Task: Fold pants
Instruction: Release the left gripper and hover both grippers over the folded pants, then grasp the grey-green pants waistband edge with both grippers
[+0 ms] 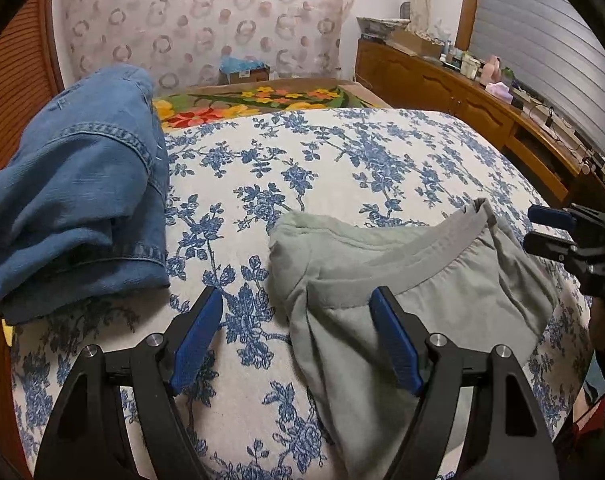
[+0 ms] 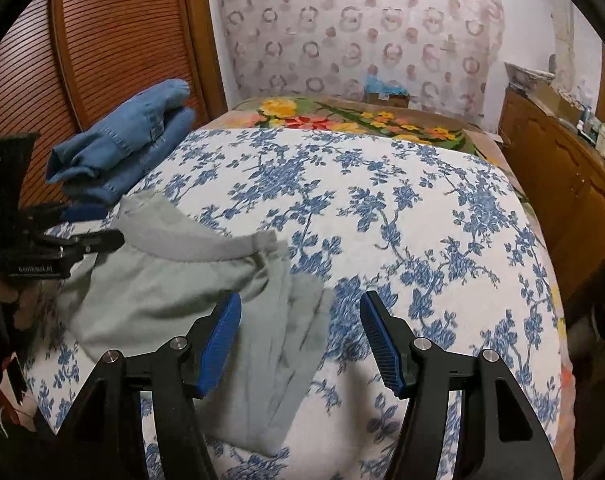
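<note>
Denim sits nearest the trouble: folded blue jeans [image 1: 74, 196] are piled at the bed's left edge, close against the slatted wooden door [image 2: 102, 40], just beside the grey-green pants [image 1: 402, 292] but not touching them as far as I can see. Past the blue-flowered bedspread [image 1: 342, 168] a bright floral blanket [image 1: 262, 100] covers the bed's far end, with a cardboard box [image 1: 244, 74] beyond it against the patterned curtain [image 1: 206, 16]. A long wooden dresser [image 1: 462, 96] crowded with small bottles runs along the bed's right side (too small for me to name any of them).

The pants lie bunched at the near edge of the bed, waistband [image 1: 434, 256] curving up and across, legs trailing toward me; the lower legs are cut off by the picture's bottom in my left view, and motion blur smears the fabric in both.

My left hand-held gripper [image 1: 296, 316] hovers low over the near edge, jaws spread wide, one finger over bare bedspread and the other over the pants, grasping nothing. My right hand-held gripper [image 2: 300, 314] is likewise released, jaws wide apart, straddling the pants' right-hand edge from above.
</note>
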Tool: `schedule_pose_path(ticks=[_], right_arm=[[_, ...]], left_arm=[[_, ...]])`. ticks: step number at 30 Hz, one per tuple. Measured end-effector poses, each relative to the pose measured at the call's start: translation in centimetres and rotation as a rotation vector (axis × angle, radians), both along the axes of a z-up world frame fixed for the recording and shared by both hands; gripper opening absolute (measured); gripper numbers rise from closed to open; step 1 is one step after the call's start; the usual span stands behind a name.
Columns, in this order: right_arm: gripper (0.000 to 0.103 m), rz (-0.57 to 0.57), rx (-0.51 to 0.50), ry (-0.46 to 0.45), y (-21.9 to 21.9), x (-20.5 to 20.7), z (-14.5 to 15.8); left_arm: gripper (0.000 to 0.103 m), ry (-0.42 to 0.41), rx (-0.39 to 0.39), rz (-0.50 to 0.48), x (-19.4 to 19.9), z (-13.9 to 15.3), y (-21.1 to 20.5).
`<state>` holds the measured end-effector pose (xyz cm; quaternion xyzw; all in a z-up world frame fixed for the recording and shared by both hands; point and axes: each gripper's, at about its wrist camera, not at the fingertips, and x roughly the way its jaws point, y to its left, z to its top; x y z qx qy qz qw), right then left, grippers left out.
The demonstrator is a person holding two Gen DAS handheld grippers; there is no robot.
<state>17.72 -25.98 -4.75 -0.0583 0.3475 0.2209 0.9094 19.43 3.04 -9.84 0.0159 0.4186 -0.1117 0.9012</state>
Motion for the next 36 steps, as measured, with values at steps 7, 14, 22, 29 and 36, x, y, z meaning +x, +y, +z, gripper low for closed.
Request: schedule_pose_path(ticks=[7,14,22,29,36], right_arm=[[0.064,0.017,-0.002,0.047,0.8,1.5,-0.7],[0.06,0.04,-0.008,0.093,1.3,2.6,-1.9],[0.049,0.066,-0.027,0.076,2.2,3.1,-2.1],[0.025,0.108,-0.006,0.083,3.0,3.3,-2.3],[0.017,0.126,0.026,0.133,3.1,4.1,-2.1]], left_arm=[[0.077,0.029,-0.035,-0.009,0.9,-0.5,0.3],[0.077,0.045,-0.064,-0.029,1.3,-1.1,0.6],[0.077,0.036,-0.052,-0.054,1.6,-1.1,-0.2],[0.071,0.04,-0.064,-0.07,1.7,-1.0,-0.7],[0.03,0.06,-0.123,-0.093,1.5,-0.3,-0.9]])
